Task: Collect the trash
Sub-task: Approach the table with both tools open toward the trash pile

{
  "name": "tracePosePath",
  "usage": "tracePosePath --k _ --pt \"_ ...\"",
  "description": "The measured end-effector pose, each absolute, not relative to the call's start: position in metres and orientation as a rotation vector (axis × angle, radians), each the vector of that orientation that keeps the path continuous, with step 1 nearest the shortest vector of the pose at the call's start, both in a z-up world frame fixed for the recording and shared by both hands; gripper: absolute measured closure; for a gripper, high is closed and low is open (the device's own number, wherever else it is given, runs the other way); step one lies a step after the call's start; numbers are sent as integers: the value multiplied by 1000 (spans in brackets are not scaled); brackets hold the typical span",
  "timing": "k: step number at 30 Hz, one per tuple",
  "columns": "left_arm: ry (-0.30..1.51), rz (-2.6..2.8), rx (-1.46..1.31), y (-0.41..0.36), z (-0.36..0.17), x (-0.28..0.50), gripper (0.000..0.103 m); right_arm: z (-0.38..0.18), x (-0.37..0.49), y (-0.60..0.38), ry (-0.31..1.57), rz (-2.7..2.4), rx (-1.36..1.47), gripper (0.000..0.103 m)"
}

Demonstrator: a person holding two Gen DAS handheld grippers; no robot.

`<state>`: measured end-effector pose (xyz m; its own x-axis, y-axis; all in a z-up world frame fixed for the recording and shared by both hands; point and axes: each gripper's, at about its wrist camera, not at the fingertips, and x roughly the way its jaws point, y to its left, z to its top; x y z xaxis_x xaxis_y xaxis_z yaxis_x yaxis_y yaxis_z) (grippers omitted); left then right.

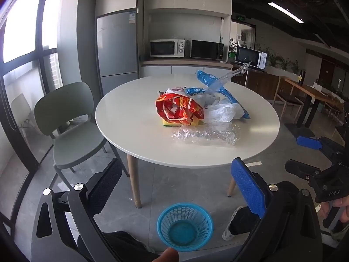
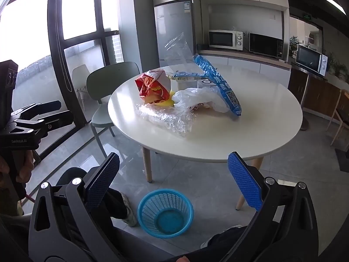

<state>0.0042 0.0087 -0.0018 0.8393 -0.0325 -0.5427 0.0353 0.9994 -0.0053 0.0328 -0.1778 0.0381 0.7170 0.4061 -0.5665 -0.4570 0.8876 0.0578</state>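
On the round white table [image 1: 130, 120] [image 2: 261, 122] lies a pile of trash. It holds a red-orange snack bag [image 1: 178, 109] [image 2: 152, 87], a long blue wrapper [image 1: 220, 89] [image 2: 218, 83], a white plastic bag [image 1: 224, 111] [image 2: 198, 98] and crumpled clear plastic [image 1: 207, 134] [image 2: 165, 115]. A blue mesh basket [image 1: 185, 227] [image 2: 165, 212] stands on the floor in front of the table with nothing in it. My left gripper [image 1: 177, 161] [image 2: 59, 111] is open, short of the table edge. My right gripper [image 2: 174, 155] [image 1: 298, 156] is open beside it, also holding nothing.
A green chair [image 1: 72, 118] [image 2: 111, 80] stands at the table's left, by the window wall. A fridge [image 1: 117, 48] and a counter with microwaves [image 1: 168, 48] are behind. The person's legs and shoes [image 1: 231, 229] [image 2: 128, 209] flank the basket.
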Motion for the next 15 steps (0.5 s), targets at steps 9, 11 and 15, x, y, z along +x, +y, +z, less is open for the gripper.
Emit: tracePosePath --k 9,11,15 --pt "569 -79 -26 12 0 3 6 47 32 -183 589 480 -65 8" --pt "566 -79 -38 14 3 1 6 49 33 -184 590 481 -70 8" --pt "546 -76 -13 15 6 2 6 55 32 -189 571 462 -69 8"
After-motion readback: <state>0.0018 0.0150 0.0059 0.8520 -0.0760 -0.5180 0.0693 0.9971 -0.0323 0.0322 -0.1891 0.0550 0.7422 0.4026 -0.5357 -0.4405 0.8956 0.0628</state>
